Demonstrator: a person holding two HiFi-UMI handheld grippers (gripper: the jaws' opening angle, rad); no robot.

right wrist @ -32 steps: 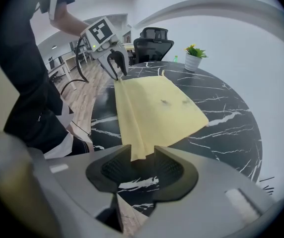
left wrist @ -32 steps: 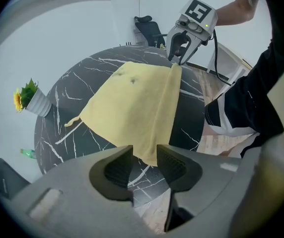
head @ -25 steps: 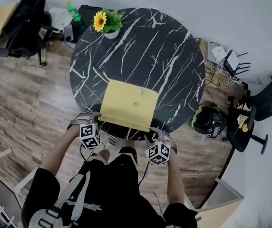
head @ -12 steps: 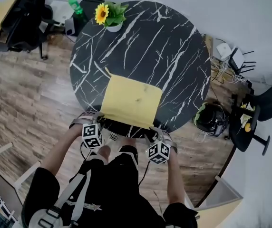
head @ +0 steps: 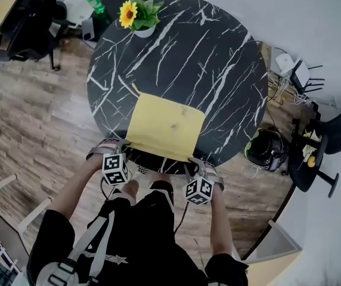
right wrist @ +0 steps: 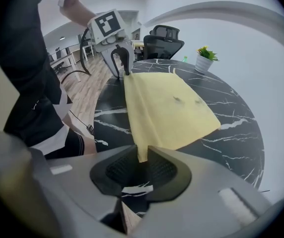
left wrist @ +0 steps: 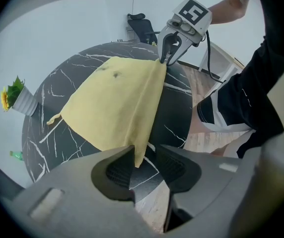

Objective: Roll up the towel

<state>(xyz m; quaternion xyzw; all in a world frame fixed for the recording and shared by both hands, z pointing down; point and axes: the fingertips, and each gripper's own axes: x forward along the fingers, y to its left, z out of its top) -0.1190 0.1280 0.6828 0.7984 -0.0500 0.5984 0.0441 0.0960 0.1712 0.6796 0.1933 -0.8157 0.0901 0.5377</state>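
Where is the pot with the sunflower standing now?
In the head view, the sunflower pot stands at the far left edge of the round black table, well beyond the yellow towel and apart from it.

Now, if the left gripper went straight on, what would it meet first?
The towel, its corner hanging between the jaws of the left gripper, which have just been closing; then probably the table.

No legible text, only square markers on left cube (head: pixel 114 168), right cube (head: pixel 198 190)

Yellow towel (head: pixel 164 127), black white-veined table (head: pixel 218 52)
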